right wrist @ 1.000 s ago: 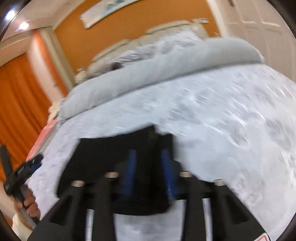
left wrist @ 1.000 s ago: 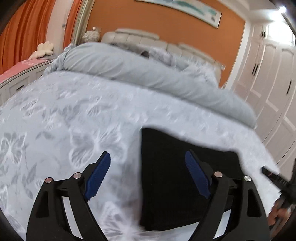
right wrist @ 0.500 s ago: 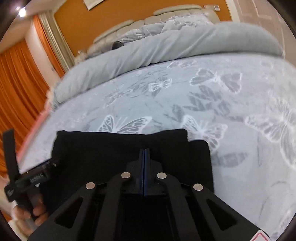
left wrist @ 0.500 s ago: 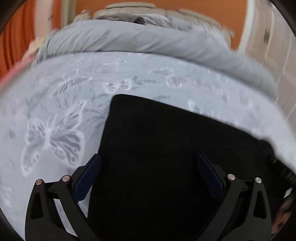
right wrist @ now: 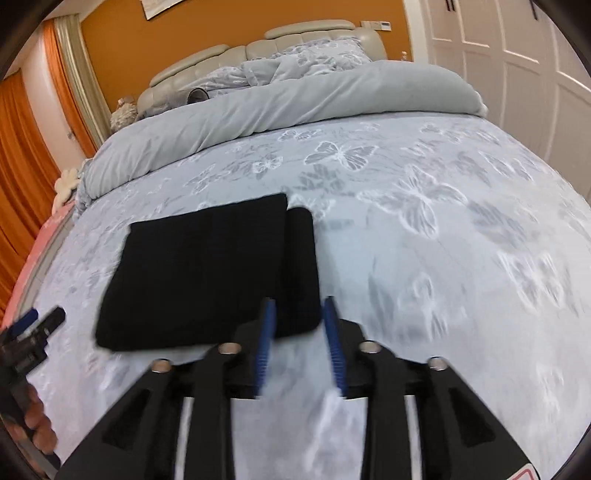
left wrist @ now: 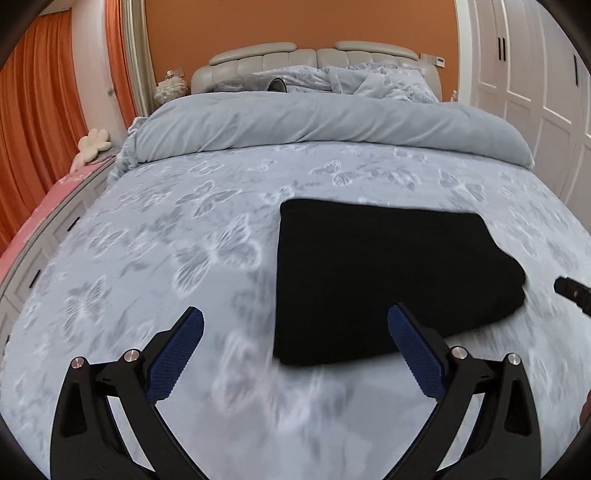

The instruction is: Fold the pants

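Pants [left wrist: 376,280] lie folded into a compact black rectangle, centre-right of frame, on the butterfly-print bed [left wrist: 184,229]. Right gripper [right wrist: 299,339] was pinched shut half a second ago; jaws have just opened narrowly, nothing between. Left gripper [left wrist: 295,354] is wide and empty. Fold looks done. Orange walls, white wardrobes right.

I am seeing black pants [left wrist: 373,273] lying on a pale blue-grey cover [left wrist: 147,236] showing a white butterfly pattern; orange wall [left wrist: 295,22] and curtains [left wrist: 33,110]; blue pads [right wrist: 334,343].
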The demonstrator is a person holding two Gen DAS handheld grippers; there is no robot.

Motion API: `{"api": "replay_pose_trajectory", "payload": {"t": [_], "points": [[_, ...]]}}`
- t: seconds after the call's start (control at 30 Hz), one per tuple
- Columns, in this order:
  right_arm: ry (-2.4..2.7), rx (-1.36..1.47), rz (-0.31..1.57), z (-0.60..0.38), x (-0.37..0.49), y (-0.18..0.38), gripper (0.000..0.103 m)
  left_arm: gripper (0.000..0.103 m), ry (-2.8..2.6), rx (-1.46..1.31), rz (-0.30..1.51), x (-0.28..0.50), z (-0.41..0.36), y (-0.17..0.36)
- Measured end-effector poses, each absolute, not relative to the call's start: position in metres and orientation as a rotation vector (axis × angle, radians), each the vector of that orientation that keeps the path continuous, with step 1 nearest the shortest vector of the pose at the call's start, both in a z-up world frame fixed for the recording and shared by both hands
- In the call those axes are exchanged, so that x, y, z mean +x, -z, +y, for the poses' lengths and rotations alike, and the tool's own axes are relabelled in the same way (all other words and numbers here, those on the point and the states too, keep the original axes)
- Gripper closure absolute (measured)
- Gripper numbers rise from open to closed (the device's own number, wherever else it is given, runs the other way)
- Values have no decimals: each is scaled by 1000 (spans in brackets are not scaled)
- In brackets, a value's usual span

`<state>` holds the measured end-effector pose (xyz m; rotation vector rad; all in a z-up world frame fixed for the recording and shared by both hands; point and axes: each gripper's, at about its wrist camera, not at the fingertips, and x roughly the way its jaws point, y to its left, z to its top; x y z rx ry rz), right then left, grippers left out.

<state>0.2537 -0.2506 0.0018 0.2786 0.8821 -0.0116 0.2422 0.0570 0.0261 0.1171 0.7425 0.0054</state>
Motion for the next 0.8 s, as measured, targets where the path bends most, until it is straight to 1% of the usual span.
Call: {"api": "replay_pose_trajectory", "payload": {"t": [0.07,0.1,0.13,0.17,0.37,0.47,0.6,0.67,0.73,0.8], "points": [[-5,287,870,-243,226,-15,68,5,-17,136,737,213,57,-35],[-8,281,864,-238,213,-19,65,5,-13,141,740,199,57,-37],[-12,273,854,-232,196,-23,59,5,-13,143,742,190,58,-39],[-14,270,844,-228,182,-26,57,5,-13,149,747,174,59,-40],[-31,226,827,-204,127,-25,56,5,2,135,781,109,65,-28],[-32,249,826,-202,106,-21,54,5,11,117,815,96,68,-13],[-33,181,836,-192,91,-15,53,5,25,83,854,86,72,4],[-25,127,817,-188,87,-14,52,5,30,107,842,81,69,6],[-22,95,808,-187,84,-14,48,5,18,143,812,78,65,5],[-20,81,806,-188,82,-12,48,5,11,164,789,75,63,4]]}}
